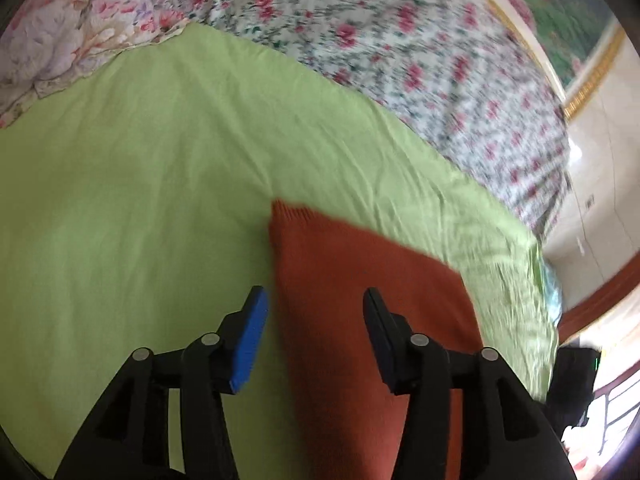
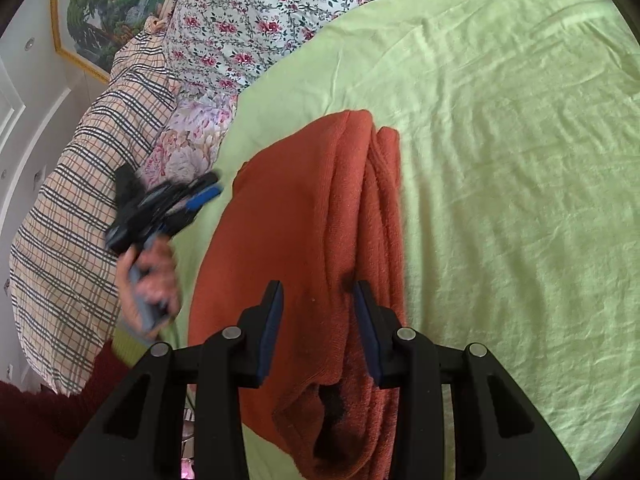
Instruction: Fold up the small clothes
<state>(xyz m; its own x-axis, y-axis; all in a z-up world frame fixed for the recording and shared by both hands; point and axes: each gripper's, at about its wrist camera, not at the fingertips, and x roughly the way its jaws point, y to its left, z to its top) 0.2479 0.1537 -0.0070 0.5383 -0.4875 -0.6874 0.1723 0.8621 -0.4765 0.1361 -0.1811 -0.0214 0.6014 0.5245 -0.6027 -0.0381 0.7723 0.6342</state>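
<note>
A rust-orange knitted garment [image 2: 304, 216] lies folded on the light green sheet [image 2: 500, 160], with stacked layers along its right edge. My right gripper [image 2: 318, 292] is open just above its near part, nothing between the fingers. My left gripper [image 1: 314, 300] is open and empty over the garment's left edge [image 1: 360, 280]. The left gripper also shows in the right wrist view [image 2: 204, 192], blurred, held in a hand beside the garment's left side, apart from it.
A floral quilt [image 1: 400, 40] covers the far part of the bed. A plaid pillow [image 2: 80, 200] and a pink floral pillow [image 2: 188, 144] lie left of the garment. A framed painting [image 2: 100, 8] hangs on the wall. The bed's edge [image 1: 548, 300] drops off at the right.
</note>
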